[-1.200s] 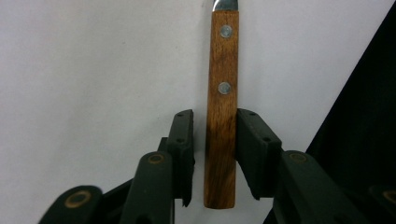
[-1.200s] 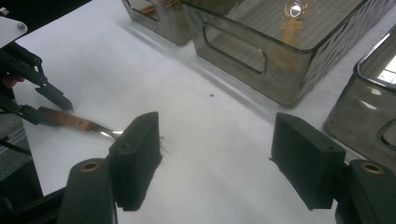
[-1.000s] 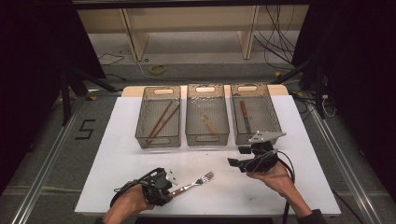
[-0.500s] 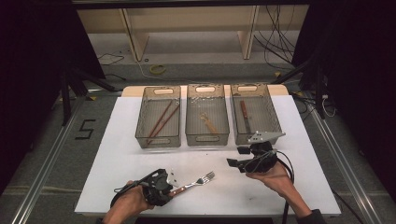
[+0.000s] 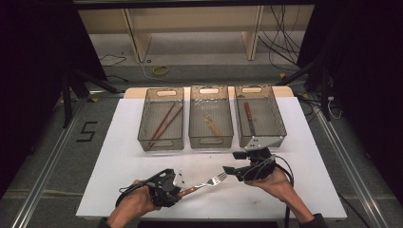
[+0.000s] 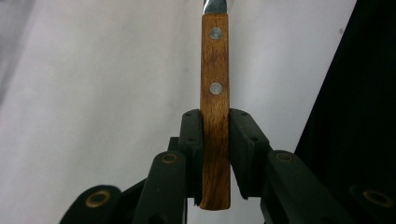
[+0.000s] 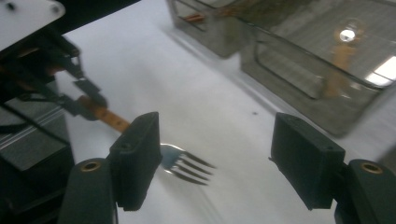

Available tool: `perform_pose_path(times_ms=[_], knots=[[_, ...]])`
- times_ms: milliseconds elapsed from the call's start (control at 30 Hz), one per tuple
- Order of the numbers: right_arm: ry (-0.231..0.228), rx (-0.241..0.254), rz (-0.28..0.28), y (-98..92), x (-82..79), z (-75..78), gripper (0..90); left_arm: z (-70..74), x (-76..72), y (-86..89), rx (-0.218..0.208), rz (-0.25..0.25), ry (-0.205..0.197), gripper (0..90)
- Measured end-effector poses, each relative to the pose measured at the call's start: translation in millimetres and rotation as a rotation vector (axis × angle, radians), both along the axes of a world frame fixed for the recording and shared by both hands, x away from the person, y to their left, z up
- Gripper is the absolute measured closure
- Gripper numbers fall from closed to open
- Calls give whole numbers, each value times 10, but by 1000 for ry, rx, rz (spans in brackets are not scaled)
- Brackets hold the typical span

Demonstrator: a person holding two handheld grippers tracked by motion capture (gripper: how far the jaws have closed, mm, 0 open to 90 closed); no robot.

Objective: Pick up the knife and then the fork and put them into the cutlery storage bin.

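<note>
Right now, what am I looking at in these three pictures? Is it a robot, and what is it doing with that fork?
No robot: a person holds a hand tool with two black jaws in each hand. One picture looks down on the white table from above; each of the other two comes from a small camera riding on one tool, looking along its jaws. The left gripper is shut on the wooden handle of a fork, prongs pointing toward the right gripper, whose jaws stand open near the prongs. At the back stand three clear bins: the left bin holds chopsticks, the middle bin a wooden utensil I cannot identify, the right bin a wooden-handled piece, perhaps a knife.
</note>
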State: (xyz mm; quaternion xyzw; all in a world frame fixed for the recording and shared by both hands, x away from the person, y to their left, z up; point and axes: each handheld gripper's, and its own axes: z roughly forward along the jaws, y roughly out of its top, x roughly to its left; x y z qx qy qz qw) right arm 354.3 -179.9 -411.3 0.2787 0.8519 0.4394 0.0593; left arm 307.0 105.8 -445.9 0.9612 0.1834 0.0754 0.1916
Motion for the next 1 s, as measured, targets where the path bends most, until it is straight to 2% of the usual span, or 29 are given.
perform_pose_path(times_ms=[33, 100, 133, 167, 200, 233, 267, 300, 400, 433, 467, 500, 700, 767, 800, 933, 1000], knots=[[-12, -13, 37, 68, -41, 1, 334, 17, 0, -39, 0, -11, -4, 755], [-23, -27, 75, 136, -83, -5, 333, 25, 2, -59, 3, -22, -2, 755], [-23, -27, 75, 136, -83, -5, 333, 26, -2, -83, -6, -18, -3, 755], [-30, -39, 113, 201, -119, -16, 333, 31, -1, -104, -3, -27, -4, 754], [-30, -39, 113, 201, -119, -16, 333, 34, -3, -127, -3, -31, -8, 754], [-41, -62, 156, 269, -153, -38, 333, 39, -3, -147, -1, -40, -4, 754], [-41, -62, 156, 269, -153, -38, 333, 43, -3, -168, 5, -50, -3, 754], [-44, -83, 196, 343, -181, -73, 333, 48, -5, -187, 6, -54, -7, 754], [-41, -105, 229, 413, -208, -115, 334, 67, -15, -236, 6, -73, -14, 755], [-43, -136, 259, 478, -229, -165, 337, 77, -19, -247, 7, -80, -10, 754], [-43, -136, 259, 478, -229, -165, 337, 89, -20, -255, 16, -89, -15, 754], [-50, -171, 283, 530, -239, -215, 344, 98, -20, -264, 15, -90, -16, 754], [-44, -229, 331, 652, -270, -318, 372, 161, -40, -302, 9, -117, -30, 754], [-36, -232, 334, 667, -277, -325, 380, 173, -48, -321, 12, -126, -32, 754], [-49, -246, 348, 689, -282, -341, 400, 170, -55, -333, 9, -125, -31, 754], [-54, -264, 372, 708, -299, -359, 442, 178, -70, -365, 20, -146, -29, 754], [-36, -275, 382, 715, -307, -376, 482, 181, -76, -375, 19, -147, -33, 754]])
